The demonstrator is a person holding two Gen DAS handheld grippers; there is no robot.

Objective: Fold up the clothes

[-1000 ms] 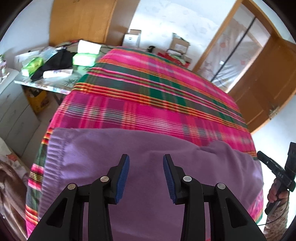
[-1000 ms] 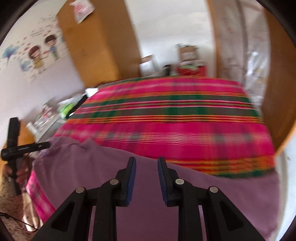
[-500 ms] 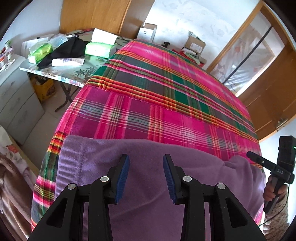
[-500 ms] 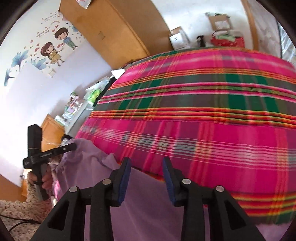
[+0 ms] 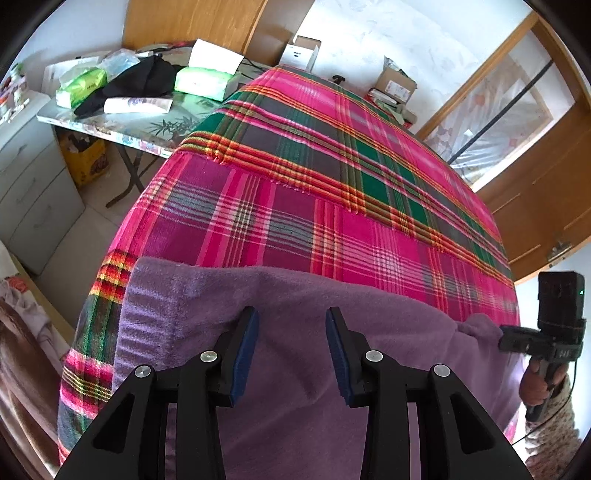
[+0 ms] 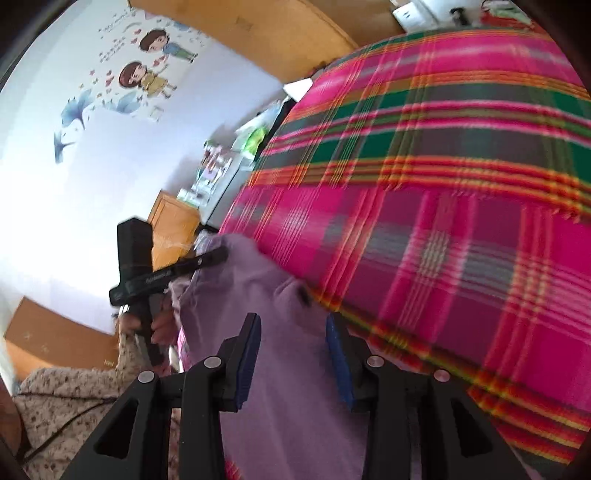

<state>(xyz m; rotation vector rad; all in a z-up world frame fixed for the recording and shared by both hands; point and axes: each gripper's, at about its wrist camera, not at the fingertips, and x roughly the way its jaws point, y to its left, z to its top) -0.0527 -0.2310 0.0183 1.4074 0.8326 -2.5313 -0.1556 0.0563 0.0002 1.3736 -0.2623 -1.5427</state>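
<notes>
A purple fleece garment [image 5: 295, 332] lies spread along the near edge of a bed covered by a pink, green and orange plaid blanket [image 5: 332, 184], with one ribbed hem toward the left corner. The left gripper [image 5: 291, 345] hovers over the fleece, its blue pads parted, nothing pinched between them. The right gripper [image 6: 293, 350] hangs above the garment's other end, where the cloth bunches into a small peak; its jaws are opening, with fleece below them but not clamped. Beside the bed stands a cluttered side table [image 5: 122, 129] bearing green tissue packs [image 5: 201, 79] and a black cloth [image 5: 136, 83]. A wooden wardrobe [image 5: 192, 22] stands behind.
</notes>
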